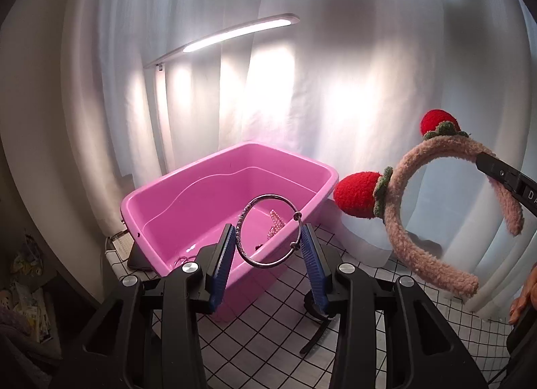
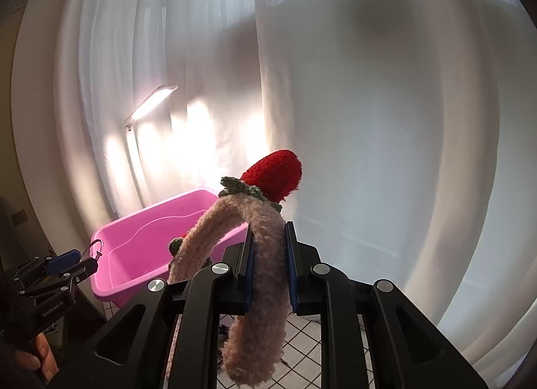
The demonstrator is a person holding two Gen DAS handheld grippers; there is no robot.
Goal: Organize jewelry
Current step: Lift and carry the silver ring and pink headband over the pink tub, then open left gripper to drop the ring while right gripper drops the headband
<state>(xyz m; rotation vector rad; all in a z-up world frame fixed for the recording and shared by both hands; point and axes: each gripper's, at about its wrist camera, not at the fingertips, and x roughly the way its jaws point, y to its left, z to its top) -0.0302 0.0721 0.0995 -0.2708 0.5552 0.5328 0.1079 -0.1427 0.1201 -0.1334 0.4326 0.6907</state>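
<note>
My left gripper (image 1: 268,241) is shut on a silver bangle (image 1: 250,260), holding it upright over the near rim of the pink tub (image 1: 208,184). A pink bead bracelet (image 1: 277,222) lies inside the tub. My right gripper (image 2: 271,251) is shut on a fluffy pink headband (image 2: 265,305) with red strawberry ears, held in the air to the right of the tub (image 2: 134,248). The headband (image 1: 396,221) and the right gripper's finger (image 1: 503,177) also show in the left wrist view. The left gripper (image 2: 77,261) with the bangle (image 2: 92,244) shows in the right wrist view.
A lit desk lamp (image 1: 235,33) stands behind the tub against white curtains (image 1: 335,86). The table has a white checked cloth (image 1: 268,338). A black hair clip (image 1: 317,325) lies on the cloth near the tub. Clutter sits at the far left (image 1: 27,288).
</note>
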